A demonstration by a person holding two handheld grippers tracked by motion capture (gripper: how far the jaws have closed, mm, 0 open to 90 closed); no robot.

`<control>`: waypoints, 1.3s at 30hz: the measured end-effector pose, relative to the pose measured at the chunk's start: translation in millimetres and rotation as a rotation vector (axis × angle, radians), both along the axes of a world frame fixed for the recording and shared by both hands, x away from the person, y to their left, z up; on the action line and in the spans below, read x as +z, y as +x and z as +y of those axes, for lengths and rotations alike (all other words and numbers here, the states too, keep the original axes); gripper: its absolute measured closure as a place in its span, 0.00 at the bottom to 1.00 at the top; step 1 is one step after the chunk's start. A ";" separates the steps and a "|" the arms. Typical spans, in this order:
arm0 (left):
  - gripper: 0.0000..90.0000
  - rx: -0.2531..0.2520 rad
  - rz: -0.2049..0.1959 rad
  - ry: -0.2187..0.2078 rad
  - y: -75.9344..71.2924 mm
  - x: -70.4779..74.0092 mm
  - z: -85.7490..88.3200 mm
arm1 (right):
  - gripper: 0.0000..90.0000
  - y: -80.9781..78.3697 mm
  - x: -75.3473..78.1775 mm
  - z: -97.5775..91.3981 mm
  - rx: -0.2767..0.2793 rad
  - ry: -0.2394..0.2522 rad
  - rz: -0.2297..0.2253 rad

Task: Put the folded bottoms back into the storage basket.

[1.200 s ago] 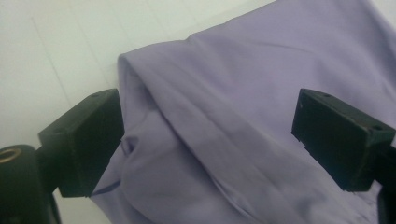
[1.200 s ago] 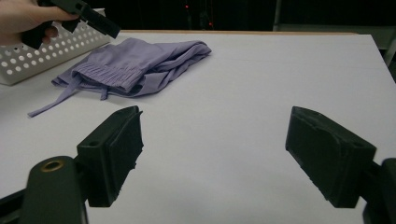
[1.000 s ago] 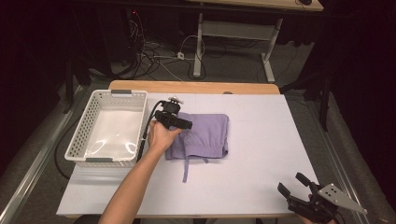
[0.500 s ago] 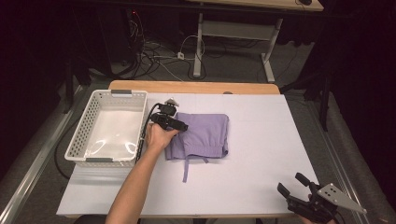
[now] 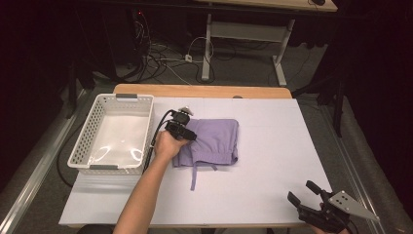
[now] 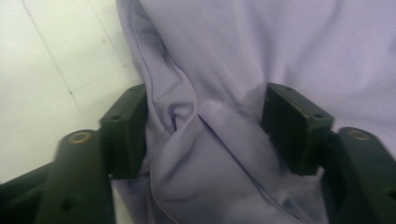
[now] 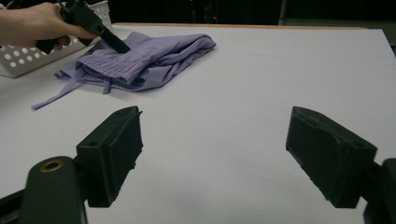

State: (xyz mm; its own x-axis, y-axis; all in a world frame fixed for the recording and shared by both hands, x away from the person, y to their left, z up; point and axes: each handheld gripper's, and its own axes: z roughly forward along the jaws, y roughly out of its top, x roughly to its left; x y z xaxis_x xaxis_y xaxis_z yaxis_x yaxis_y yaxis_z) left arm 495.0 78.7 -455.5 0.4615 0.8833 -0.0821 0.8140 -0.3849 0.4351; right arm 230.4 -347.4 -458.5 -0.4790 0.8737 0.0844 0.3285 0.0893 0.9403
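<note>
1. The folded purple garment [image 5: 212, 141] lies near the middle of the white tabletop [image 5: 272, 161], just right of the white basket [image 5: 113, 134], which stands empty at the tabletop's left edge.
2. A thin drawstring [image 5: 194, 176] trails from the garment's near edge toward the person.
3. The left gripper [image 5: 187, 134] is down on the garment's left end. In the left gripper view its jaws have just been closing, and a bunched ridge of cloth [image 6: 205, 135] sits between them, with both pads against the fabric.
4. I judge this to be a pinch in the making: the cloth is gathered and wrinkled between the pads, so the gripper is clamped on the garment, though how firmly is hard to tell.
5. The right gripper [image 5: 303, 192] rests at the near right corner of the tabletop, well apart from the garment, its jaws spread wide with nothing between them [image 7: 212, 154].
6. The garment looks light, soft and limp. It will probably sag and unfold once lifted, and the drawstring will dangle.
7. A pinch through several layers at the thick waistband end seems the safest hold; a single top layer could peel away and leave the rest behind.
8. The fabric looks smooth, so a shallow bite may slip out.
</note>
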 end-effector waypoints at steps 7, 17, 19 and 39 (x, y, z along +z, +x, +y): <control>0.74 -0.047 0.014 -0.042 -5.4 2.4 -6.5 | 0.22 -0.4 0.4 0.7 0.005 -0.006 -0.004; 0.90 -0.076 0.036 -0.124 -7.7 3.7 -3.9 | 0.24 -2.7 1.5 2.0 0.014 -0.022 -0.020; 0.90 -0.078 0.019 -0.128 -10.0 9.4 -4.8 | 0.24 -1.0 0.9 1.3 0.016 -0.019 -0.012; 0.91 -0.205 -0.163 -0.301 -40.6 96.3 -0.3 | 0.24 -0.8 0.8 0.8 0.013 -0.012 -0.007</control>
State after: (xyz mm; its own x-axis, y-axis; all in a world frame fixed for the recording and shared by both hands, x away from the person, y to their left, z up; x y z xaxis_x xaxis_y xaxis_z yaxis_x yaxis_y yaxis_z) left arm 454.4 78.3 -359.2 0.6539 0.7195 -0.2342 0.6447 -0.3678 0.6701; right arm 229.6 -346.6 -457.7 -0.4912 0.8682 0.0702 0.3204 0.1052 0.9414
